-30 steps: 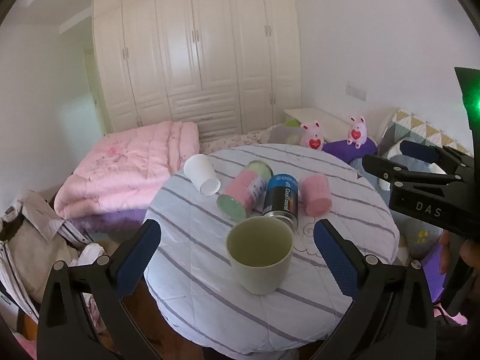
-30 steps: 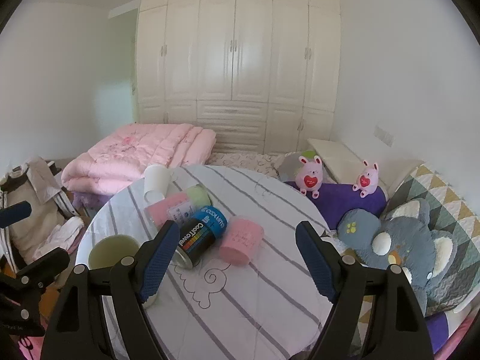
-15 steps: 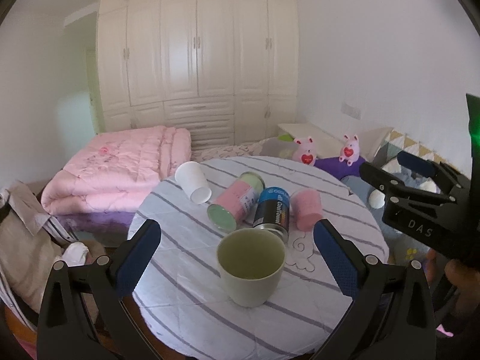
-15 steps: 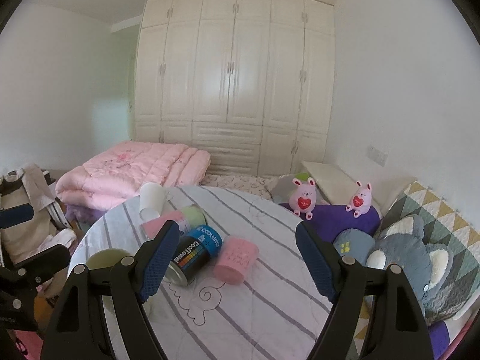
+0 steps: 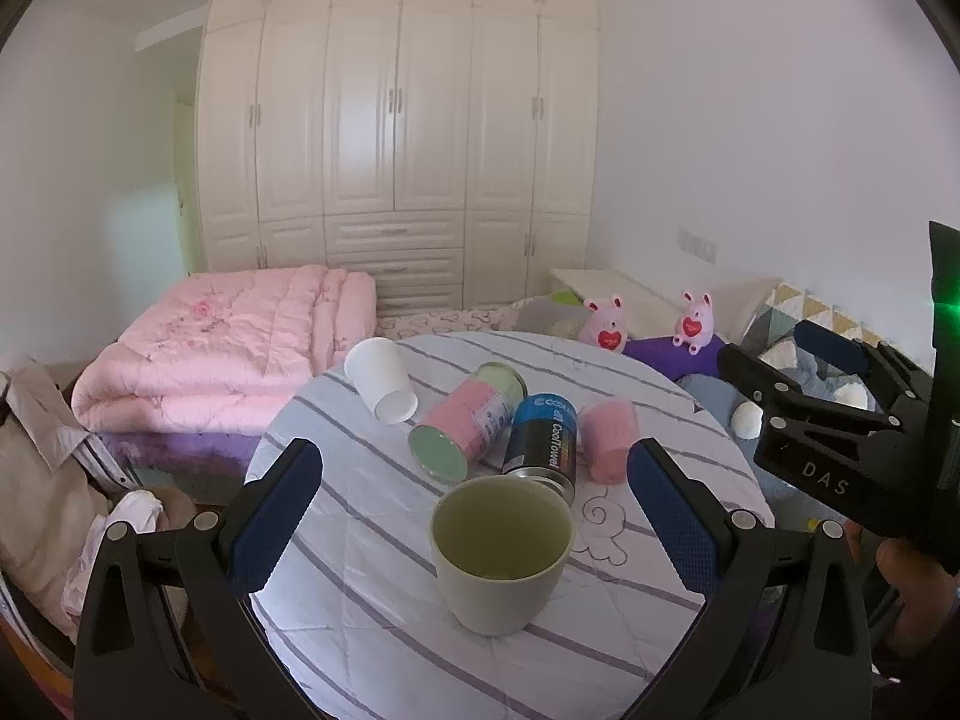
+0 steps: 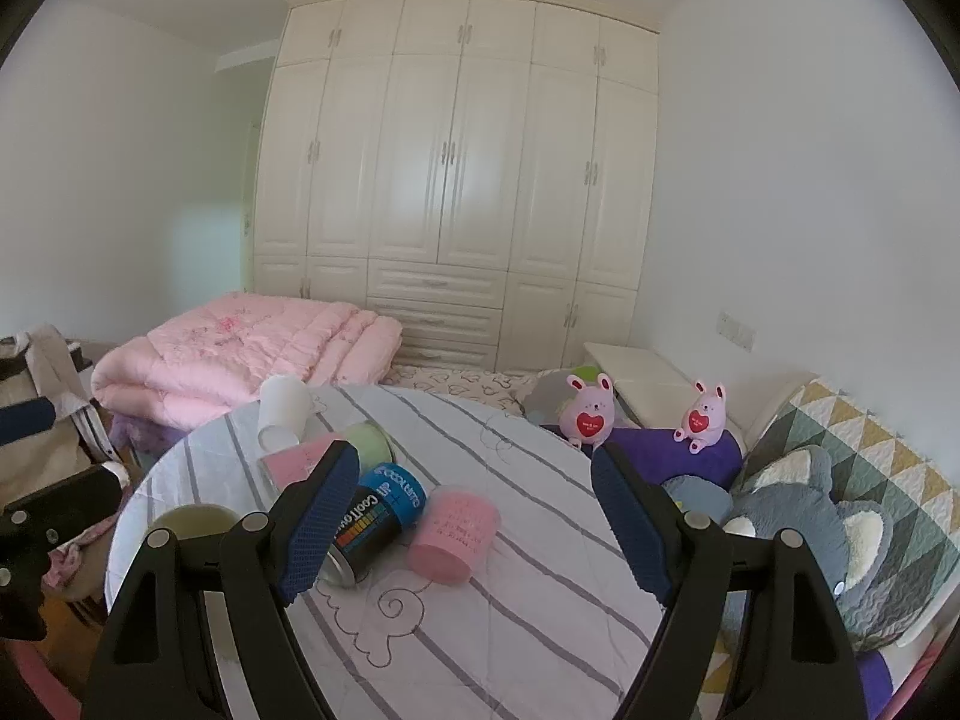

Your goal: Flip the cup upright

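- The round bench (image 5: 336,588), draped in a striped cloth, carries five containers. A pale green cup (image 5: 501,546) stands upright at the near edge, mouth open to the ceiling.
- Behind it lie a pink-and-green can (image 5: 465,429), a blue can (image 5: 543,438), a small pink cup (image 5: 609,441) and, farthest left, a white paper cup (image 5: 384,378), all on their sides.
- The left gripper (image 5: 480,516) frames the green cup, its fingers (image 5: 273,516) spread wide and touching nothing. The right gripper (image 6: 474,528) hangs over the bench centre, fingers (image 6: 321,519) likewise apart and empty.
- With the green cup apparently righted, either tipped cup may be next. A sound grasp would close across the cup's side wall, lift clear of the cans, then rotate until the base faces the cloth. The thin paper cup likely crushes under a hard squeeze.
- Compared with a second ago, both cameras sit higher and farther back: more wardrobe and ceiling show, and the bench appears lower in view. The cups and cans hold their places.
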`<state>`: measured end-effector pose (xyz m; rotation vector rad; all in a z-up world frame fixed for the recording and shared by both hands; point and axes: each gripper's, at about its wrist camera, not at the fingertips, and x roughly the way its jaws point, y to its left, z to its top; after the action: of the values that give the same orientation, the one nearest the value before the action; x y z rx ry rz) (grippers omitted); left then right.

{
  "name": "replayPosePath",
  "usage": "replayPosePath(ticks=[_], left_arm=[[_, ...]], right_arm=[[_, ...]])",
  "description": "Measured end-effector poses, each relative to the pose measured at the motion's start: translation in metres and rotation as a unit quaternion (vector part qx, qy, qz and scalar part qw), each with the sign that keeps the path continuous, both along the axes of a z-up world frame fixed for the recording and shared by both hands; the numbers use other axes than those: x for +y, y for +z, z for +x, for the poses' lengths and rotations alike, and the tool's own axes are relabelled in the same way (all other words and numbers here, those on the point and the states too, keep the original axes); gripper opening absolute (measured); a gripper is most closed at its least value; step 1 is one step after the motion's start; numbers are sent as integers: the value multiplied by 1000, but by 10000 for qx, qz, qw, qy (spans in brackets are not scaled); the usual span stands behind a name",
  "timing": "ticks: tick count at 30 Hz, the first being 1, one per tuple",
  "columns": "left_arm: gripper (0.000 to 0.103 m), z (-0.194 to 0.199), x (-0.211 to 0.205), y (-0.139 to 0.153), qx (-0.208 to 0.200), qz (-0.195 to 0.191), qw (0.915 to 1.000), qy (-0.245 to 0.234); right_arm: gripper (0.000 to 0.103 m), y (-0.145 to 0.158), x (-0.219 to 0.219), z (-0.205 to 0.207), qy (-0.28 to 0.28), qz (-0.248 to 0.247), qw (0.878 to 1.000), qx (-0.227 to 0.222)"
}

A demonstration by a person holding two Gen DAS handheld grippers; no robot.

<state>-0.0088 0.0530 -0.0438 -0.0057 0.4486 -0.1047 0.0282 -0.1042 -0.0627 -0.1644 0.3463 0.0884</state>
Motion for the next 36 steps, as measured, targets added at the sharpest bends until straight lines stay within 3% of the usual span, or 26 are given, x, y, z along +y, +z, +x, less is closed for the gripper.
replayPosePath(ticks=[36], left_arm=[[103, 1, -8, -4, -25, 349, 9994, -6]], right_arm=[[81, -13, 1, 8, 56, 18, 9993, 369]])
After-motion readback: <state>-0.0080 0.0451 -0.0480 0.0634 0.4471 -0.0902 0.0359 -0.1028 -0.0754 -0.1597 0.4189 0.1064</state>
